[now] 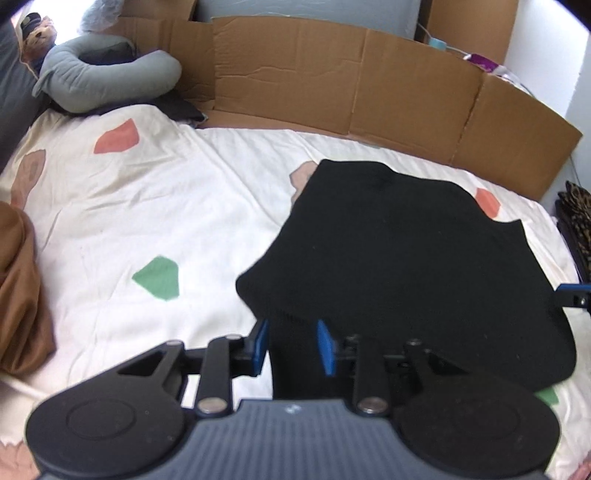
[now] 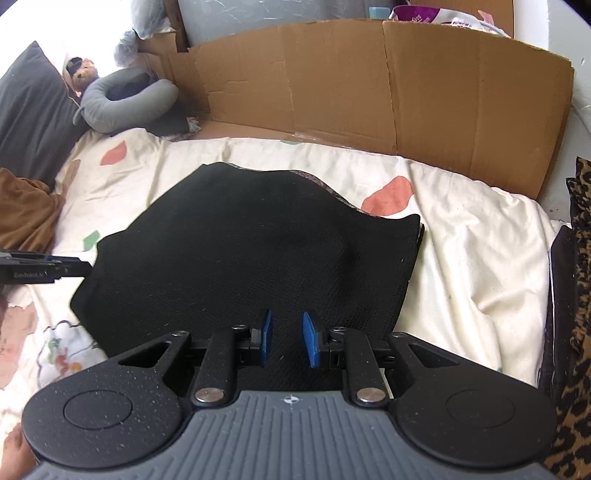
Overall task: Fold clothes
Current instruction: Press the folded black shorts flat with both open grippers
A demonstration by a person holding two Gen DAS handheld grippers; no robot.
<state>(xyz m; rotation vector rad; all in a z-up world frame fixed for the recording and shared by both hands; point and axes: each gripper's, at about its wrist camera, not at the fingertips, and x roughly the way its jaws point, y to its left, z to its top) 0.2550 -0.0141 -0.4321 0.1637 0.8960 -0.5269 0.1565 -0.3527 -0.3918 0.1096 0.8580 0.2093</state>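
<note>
left hand-held gripper: partly open, black garment between | right hand-held gripper: same

A grey U-shaped cushion lies at the bed's far left corner beside a small teddy bear. Flattened brown cardboard stands along the far edge.

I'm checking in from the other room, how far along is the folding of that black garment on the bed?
Partly done. The black garment already lies in a compact, seemingly doubled shape on the patterned sheet. In hand: its near edge runs between the pads of both the left claw and the right claw. Left: finishing this fold and setting it down. A brown garment lies bunched at the side, apparently unfolded.
</note>
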